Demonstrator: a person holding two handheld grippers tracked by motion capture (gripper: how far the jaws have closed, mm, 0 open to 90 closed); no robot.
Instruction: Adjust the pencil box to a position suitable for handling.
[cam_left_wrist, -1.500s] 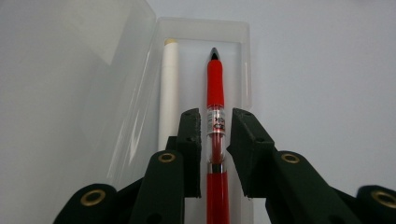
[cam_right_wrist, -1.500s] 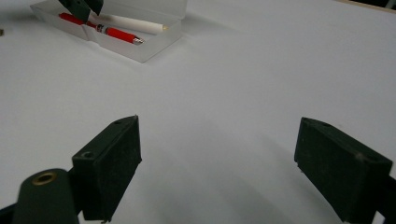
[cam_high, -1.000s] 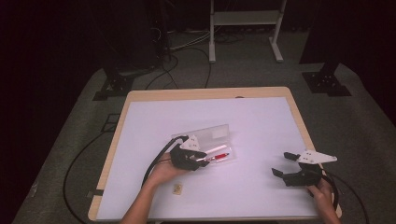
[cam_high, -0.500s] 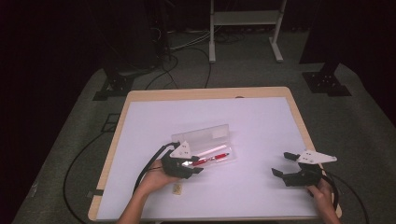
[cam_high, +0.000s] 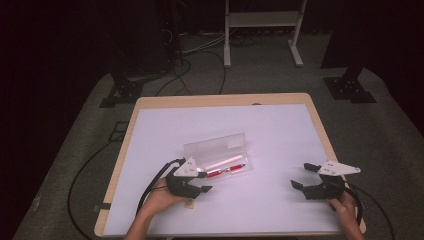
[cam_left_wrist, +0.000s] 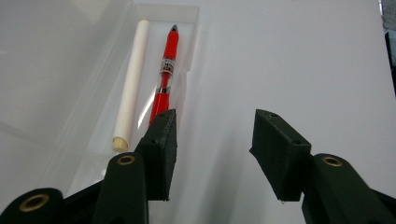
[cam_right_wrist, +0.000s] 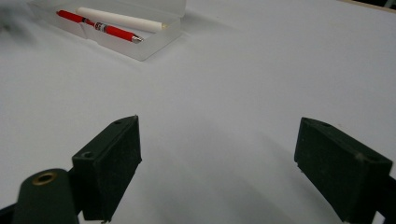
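An open clear plastic case (cam_high: 217, 150) lies mid-table with a red pen (cam_high: 229, 170) and a white stick (cam_high: 222, 162) in its tray. My left gripper (cam_high: 205, 182) sits just left of the case's near end, pointing right. In the left gripper view, its jaws (cam_left_wrist: 215, 116) have just been opening and nothing is between them. The red pen (cam_left_wrist: 166, 79) and white stick (cam_left_wrist: 130, 88) lie ahead to the left. My right gripper (cam_high: 300, 175) rests open near the table's right front. Its jaws (cam_right_wrist: 219, 126) are wide apart over bare table, with the case (cam_right_wrist: 140, 46) far off.
The white tabletop (cam_high: 280, 130) has a wooden rim. A small tan block (cam_high: 189, 203) lies by my left hand near the front edge. Cables trail off the table's left side onto the grey floor. A white rack's legs (cam_high: 260, 20) stand beyond the table.
My left gripper has drawn back from the case toward the lower left, its jaws spreading. The red pen lies in the tray. The right gripper has stayed put.
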